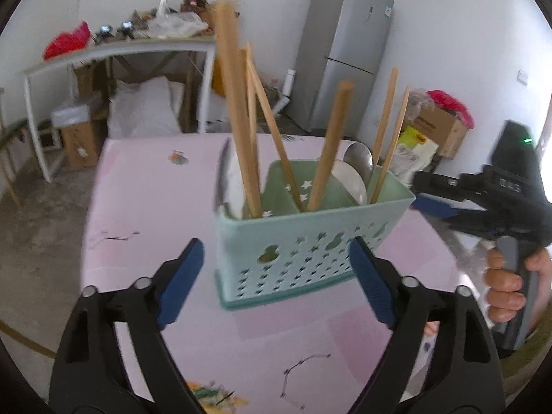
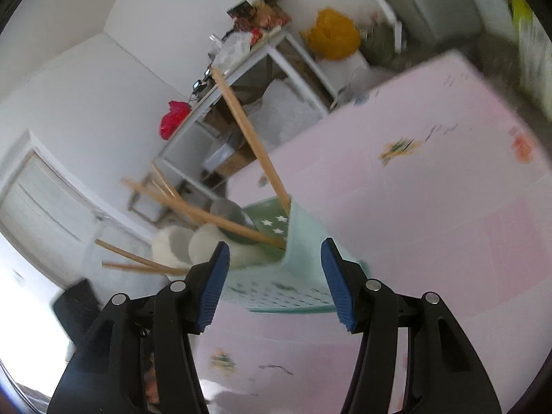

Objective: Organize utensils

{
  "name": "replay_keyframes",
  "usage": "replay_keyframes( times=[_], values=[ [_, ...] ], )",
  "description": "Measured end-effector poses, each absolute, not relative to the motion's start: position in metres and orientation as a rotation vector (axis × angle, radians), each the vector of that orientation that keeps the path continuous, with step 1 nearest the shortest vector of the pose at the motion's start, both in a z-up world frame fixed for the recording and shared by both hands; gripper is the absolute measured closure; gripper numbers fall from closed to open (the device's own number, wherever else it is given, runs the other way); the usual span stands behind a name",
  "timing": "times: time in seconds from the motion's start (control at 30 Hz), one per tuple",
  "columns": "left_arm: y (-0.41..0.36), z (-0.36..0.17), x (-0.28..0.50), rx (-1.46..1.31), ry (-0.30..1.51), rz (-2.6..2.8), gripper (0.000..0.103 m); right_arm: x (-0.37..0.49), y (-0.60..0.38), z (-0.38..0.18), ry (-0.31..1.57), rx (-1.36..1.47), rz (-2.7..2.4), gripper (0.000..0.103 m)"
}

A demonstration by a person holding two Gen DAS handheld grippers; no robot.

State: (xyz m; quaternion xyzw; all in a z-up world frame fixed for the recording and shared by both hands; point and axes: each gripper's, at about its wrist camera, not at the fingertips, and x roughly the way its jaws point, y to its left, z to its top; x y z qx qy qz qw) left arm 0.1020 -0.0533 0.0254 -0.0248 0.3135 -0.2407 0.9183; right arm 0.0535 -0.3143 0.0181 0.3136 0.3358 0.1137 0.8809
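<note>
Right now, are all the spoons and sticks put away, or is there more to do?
Looks nearly done. The chopsticks, wooden handles and spoons already stand in the green caddy. The left gripper and right gripper are open and empty. No loose utensils show on the pink table.

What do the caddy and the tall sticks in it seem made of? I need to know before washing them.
The caddy looks like matte moulded plastic: even mint colour, punched star holes. The sticks look like bare wood or bamboo: tan and dull, though blur hides any grain.
</note>
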Motion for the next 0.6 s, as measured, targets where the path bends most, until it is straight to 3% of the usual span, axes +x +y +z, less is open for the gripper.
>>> replay_keyframes(
  times=[0.07, 0.4, 0.6],
  values=[
    [-0.049, 0.031, 0.087, -0.03, 0.623, -0.443, 0.012, 0.031, -0.31, 0.026, 0.676, 0.577, 0.187, 0.042],
    [-0.049, 0.041, 0.049, 0.048, 0.588, -0.173, 0.008, -0.019, -0.253, 0.026, 0.683, 0.203, -0.095, 0.014],
    [-0.054, 0.047, 0.041, 0.108, 0.578, -0.07, 0.008, -0.024, -0.233, 0.031, 0.663, 0.088, -0.186, 0.007]
  ],
)
